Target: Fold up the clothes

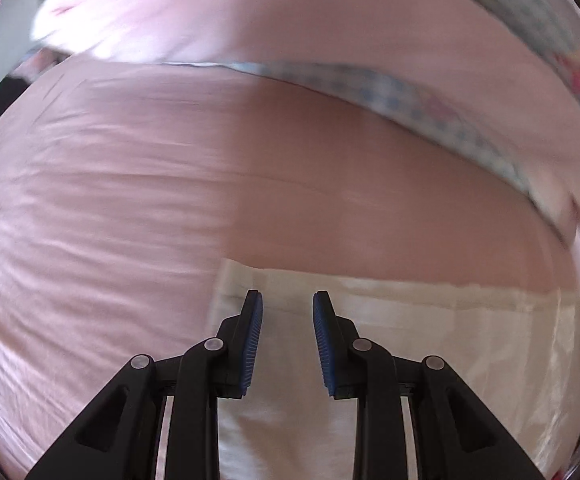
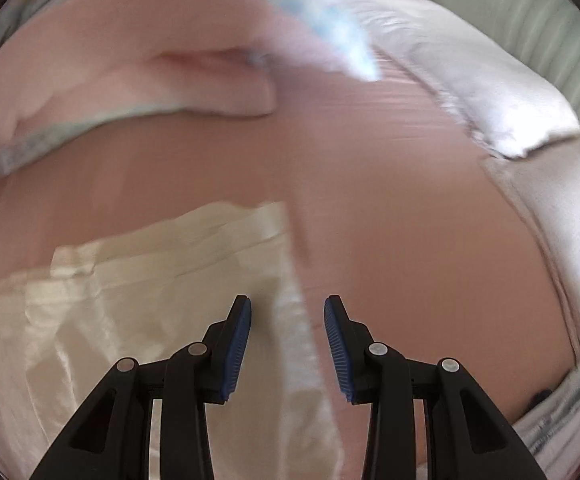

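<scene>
A cream, satin-like garment (image 1: 410, 340) lies flat on a pink bedsheet (image 1: 129, 200). In the left wrist view my left gripper (image 1: 287, 304) hovers open over the garment's left part, close to its top hem, with nothing between the blue pads. In the right wrist view the same cream garment (image 2: 129, 300) fills the lower left. My right gripper (image 2: 287, 308) stands open over the garment's right edge, one finger above the cloth and the other above the pink sheet (image 2: 410, 220). Both views are blurred by motion.
A pink quilt with a blue checked border (image 1: 370, 76) lies bunched across the far side of the bed, seen also as a pink quilt fold (image 2: 169, 80) at upper left. A pale pillow (image 2: 470, 80) sits at the right, with a light green surface (image 2: 530, 8) behind it.
</scene>
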{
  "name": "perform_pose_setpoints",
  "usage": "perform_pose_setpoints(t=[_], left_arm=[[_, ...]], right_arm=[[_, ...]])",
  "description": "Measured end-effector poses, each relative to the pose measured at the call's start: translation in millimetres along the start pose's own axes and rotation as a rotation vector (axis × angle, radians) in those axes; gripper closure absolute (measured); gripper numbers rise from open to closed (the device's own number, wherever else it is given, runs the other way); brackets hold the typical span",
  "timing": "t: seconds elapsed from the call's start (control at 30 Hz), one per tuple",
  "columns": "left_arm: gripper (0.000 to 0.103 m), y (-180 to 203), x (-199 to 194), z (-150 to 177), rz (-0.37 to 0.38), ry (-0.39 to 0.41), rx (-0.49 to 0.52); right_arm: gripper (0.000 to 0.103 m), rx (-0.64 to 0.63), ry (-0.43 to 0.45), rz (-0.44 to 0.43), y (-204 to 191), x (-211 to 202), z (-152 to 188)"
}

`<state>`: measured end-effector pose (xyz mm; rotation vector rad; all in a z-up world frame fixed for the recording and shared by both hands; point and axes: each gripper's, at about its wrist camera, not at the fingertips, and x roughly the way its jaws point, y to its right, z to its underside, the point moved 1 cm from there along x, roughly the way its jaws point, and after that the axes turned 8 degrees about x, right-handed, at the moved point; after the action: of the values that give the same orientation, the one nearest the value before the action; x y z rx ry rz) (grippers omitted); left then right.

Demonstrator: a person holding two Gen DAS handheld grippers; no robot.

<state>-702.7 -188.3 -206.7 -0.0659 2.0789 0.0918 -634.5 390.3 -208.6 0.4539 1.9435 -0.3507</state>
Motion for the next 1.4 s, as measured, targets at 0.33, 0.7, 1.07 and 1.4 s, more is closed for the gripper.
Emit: perform_pose_setpoints(t=[0.33, 0.7, 1.07, 1.4], left_arm=[[0.100, 35, 6, 3, -0.186, -0.041, 0.250], [0.101, -2, -5, -4, -0.295, -0.041, 0.245], [0.088, -42, -6, -1, -0.072, -0.108, 0.068], [0.099, -17, -9, -5, -0.170, -0.066, 0.160]], right_arm=[[0.065, -0.072, -0.008, 0.001, -35, 5, 12], [0.065, -0.018, 0.097, 0.054, -1, -18, -18], [0.043, -0.105, -0.059, -0.066, 4, 17, -23], [0.100, -0.211, 0.083, -0.109, -43, -17, -22]])
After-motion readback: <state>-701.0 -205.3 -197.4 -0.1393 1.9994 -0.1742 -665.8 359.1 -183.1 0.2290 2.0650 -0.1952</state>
